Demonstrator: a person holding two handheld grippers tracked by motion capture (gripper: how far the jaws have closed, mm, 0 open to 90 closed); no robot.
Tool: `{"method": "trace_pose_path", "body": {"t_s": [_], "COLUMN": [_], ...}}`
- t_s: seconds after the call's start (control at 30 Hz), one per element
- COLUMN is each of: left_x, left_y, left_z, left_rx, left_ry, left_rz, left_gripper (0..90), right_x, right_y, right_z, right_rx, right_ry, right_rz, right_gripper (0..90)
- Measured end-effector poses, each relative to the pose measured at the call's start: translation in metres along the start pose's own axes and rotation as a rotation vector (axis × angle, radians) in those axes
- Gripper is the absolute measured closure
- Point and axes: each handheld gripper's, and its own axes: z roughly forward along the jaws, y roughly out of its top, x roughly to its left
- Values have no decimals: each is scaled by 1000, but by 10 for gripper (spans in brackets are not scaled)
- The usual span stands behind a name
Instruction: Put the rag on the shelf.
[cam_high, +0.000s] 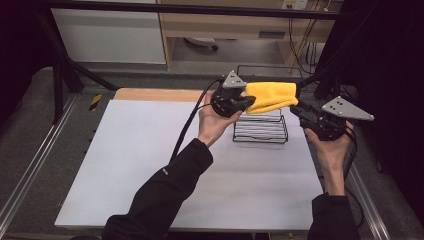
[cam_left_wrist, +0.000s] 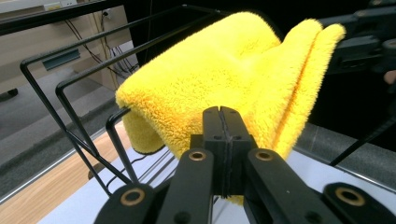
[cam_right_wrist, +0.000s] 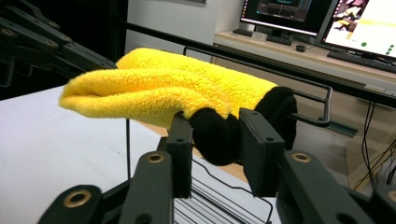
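Holding the yellow cloth (cam_high: 271, 96) up above the black wire rack (cam_high: 260, 129), I have my left gripper (cam_high: 248, 101) at its near-left end. Along that gripper's own view, my left fingers (cam_left_wrist: 212, 140) stand pressed flat together, with the fluffy cloth (cam_left_wrist: 219, 74) rising just behind and around their tips; a bit of yellow also peeks out below them, so they look clamped on the cloth's edge, though the exact pinch is hidden behind the fingers. The cloth is folded over, with two layered flaps hanging at its far end.

My right gripper (cam_high: 298, 111) sits off the cloth's right end, close by it. In its own view, my right fingers (cam_right_wrist: 180, 144) stand apart, with a dark, rounded fold of the cloth (cam_right_wrist: 177, 93) lying between them; I cannot tell whether the pads are touching it. The yellow part stretches away from there toward my left gripper (cam_right_wrist: 46, 46), seen farther off at the upper left.

The rack (cam_left_wrist: 88, 135) stands on the white table (cam_high: 150, 165), toward its far right part, with its thin upright wires rising behind the cloth. The cloth hangs over the rack's far side. Both of my hands are raised off the table, dark sleeves running back to the near edge. Two lit screens (cam_right_wrist: 327, 18) glow on a desk beyond the rack.
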Motion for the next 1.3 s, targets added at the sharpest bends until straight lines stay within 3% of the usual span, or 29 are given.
{"method": "trace_pose_path", "body": {"t_s": [0.23,0.4,0.5,0.63,0.87,1.1,1.3], "left_x": [2,2,4,4,6,8,8], "left_y": [-7,-13,-17,-23,-30,-35,-42], "left_z": [9,15,19,24,27,23,4], "left_rx": [9,17,34,37,37,35,58], "left_ry": [15,23,31,32,41,29,29], "left_rz": [9,18,19,16,23,11,28], "left_gripper": [900,900,900,900,900,895,789], "right_x": [4,5,7,7,2,1,7], "right_y": [8,16,19,9,-23,-29,-23], "right_z": [-10,-9,-4,12,36,36,22], "right_rx": [0,-35,-27,65,139,132,104], "right_ry": [24,25,44,38,-2,0,38], "right_rz": [10,37,60,103,156,160,157], "right_gripper": [513,514,657,823,872,835,709]}}
